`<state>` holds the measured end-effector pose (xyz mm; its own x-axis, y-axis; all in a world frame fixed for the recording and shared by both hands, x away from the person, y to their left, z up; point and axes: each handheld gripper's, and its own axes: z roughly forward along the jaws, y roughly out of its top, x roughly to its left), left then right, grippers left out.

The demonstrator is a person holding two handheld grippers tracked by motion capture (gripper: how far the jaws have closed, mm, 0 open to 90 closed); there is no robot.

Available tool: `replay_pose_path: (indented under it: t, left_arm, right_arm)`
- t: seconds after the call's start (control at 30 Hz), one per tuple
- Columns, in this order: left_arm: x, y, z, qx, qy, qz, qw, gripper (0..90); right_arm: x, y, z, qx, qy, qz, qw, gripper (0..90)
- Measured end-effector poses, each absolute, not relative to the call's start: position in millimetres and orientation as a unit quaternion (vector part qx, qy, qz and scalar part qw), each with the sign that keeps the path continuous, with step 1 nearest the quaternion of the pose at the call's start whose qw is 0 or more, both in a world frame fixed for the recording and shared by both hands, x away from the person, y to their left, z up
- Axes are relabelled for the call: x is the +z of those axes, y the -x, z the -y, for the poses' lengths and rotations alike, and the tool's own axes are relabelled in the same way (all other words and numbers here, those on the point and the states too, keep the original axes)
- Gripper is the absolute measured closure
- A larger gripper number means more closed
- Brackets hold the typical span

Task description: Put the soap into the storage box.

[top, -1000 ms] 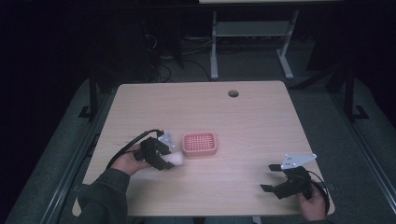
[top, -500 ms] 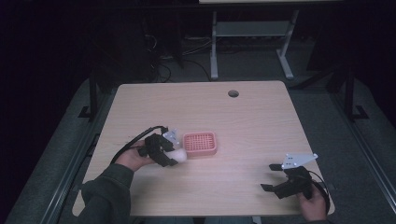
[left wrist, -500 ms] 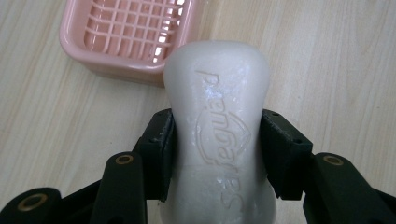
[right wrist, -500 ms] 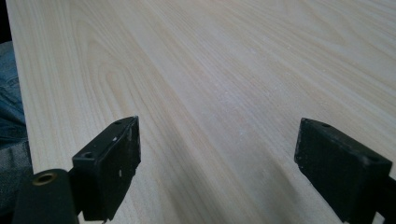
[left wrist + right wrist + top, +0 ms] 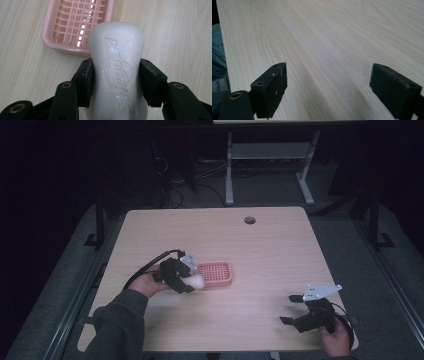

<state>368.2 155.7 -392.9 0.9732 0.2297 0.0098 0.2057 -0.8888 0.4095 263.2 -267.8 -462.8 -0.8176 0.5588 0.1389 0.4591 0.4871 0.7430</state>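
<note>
A white bar of soap [image 5: 117, 62] with embossed lettering sits clamped between the jaws of my left gripper [image 5: 115, 75]. In the high view that left gripper [image 5: 187, 282] holds the soap [image 5: 196, 281] just at the left end of a pink slatted soap dish [image 5: 215, 272] on the table. The dish [image 5: 75, 22] lies beyond the soap in the left gripper view, its grid bare. My right gripper [image 5: 292, 310] stands open near the table's front right, with bare wood between its jaws [image 5: 328, 82].
The light wooden table [image 5: 260, 250] has a round cable hole [image 5: 249, 220] near its far edge. A table leg frame and cables stand on the dark floor behind. A person's sleeve [image 5: 117, 330] comes in at the front left.
My left gripper has carried the soap a little to the right, up to the left end of the pink dish. The right gripper has stayed in place.
</note>
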Motion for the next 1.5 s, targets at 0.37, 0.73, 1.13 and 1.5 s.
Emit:
replay_pose_path:
  t: [0.37,0.73,1.13,1.5]
  left_arm:
    - [-387,-378,-147,0.038,-0.970,-0.110,0.212,49.2]
    - [-381,-388,-132,0.037,-0.971,-0.100,0.216,49.2]
    - [-383,-401,-121,0.038,-0.969,-0.101,0.220,49.2]
    - [-384,-410,-110,0.034,-0.969,-0.102,0.221,49.2]
  right_arm:
    - [-462,-262,269,0.412,-0.297,-0.859,0.060,14.2]
    - [-462,-263,269,0.415,-0.296,-0.858,0.060,14.2]
    - [-462,-262,269,0.417,-0.298,-0.857,0.060,14.2]
    - [-462,-262,271,0.417,-0.300,-0.856,0.060,14.1]
